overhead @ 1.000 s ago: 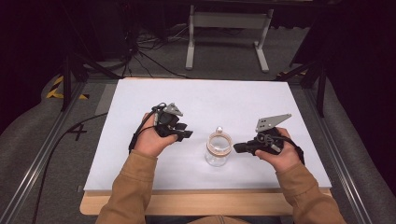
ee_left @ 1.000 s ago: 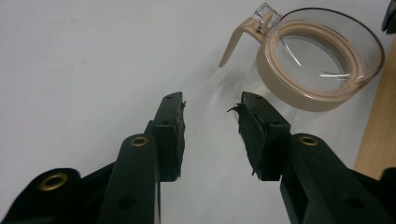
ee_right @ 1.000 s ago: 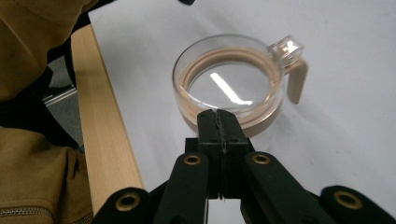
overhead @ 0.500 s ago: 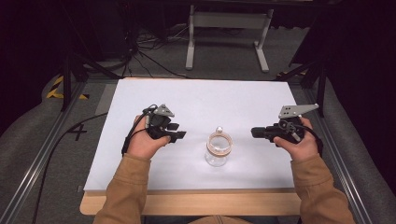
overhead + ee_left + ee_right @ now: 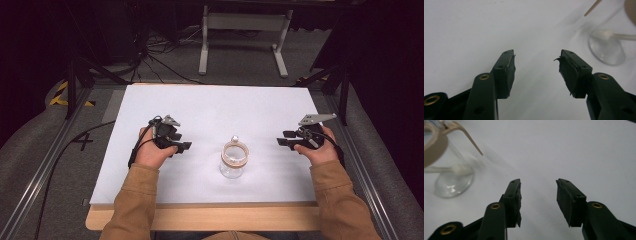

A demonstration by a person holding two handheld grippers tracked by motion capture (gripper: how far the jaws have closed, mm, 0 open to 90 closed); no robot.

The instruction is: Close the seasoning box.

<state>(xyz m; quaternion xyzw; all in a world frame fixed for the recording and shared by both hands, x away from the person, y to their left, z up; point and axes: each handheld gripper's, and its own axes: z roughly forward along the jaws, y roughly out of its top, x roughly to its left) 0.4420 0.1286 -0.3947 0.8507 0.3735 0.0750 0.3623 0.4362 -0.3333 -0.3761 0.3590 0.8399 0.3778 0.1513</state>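
Observation:
A small clear glass jar (image 5: pixel 233 161) with a tan ring round its mouth stands upright on the white board (image 5: pixel 220 107), near the front middle. My left gripper (image 5: pixel 184 146) rests left of it, jaws pointing at the jar, well apart from it. My right gripper (image 5: pixel 281 141) is to the jar's right, also apart. Both pairs of jaws have just been opening and hold nothing. In the left gripper view, the left gripper (image 5: pixel 536 53) stands open over bare board, the jar (image 5: pixel 607 50) at upper right. Likewise the right gripper (image 5: pixel 537 181) is open, the jar (image 5: pixel 450 178) at upper left.
The white board lies on a wooden table whose front edge (image 5: pixel 200 219) shows between the sleeves. Metal rails (image 5: pixel 37 182) run along both sides. Beyond the board, a white stand (image 5: pixel 240 30) and cables sit on the grey floor.
My right gripper has left the jar, moved off to the right and opened. The left gripper has drawn slightly back toward the person, sunk lower and opened wider. The jar has stayed put.

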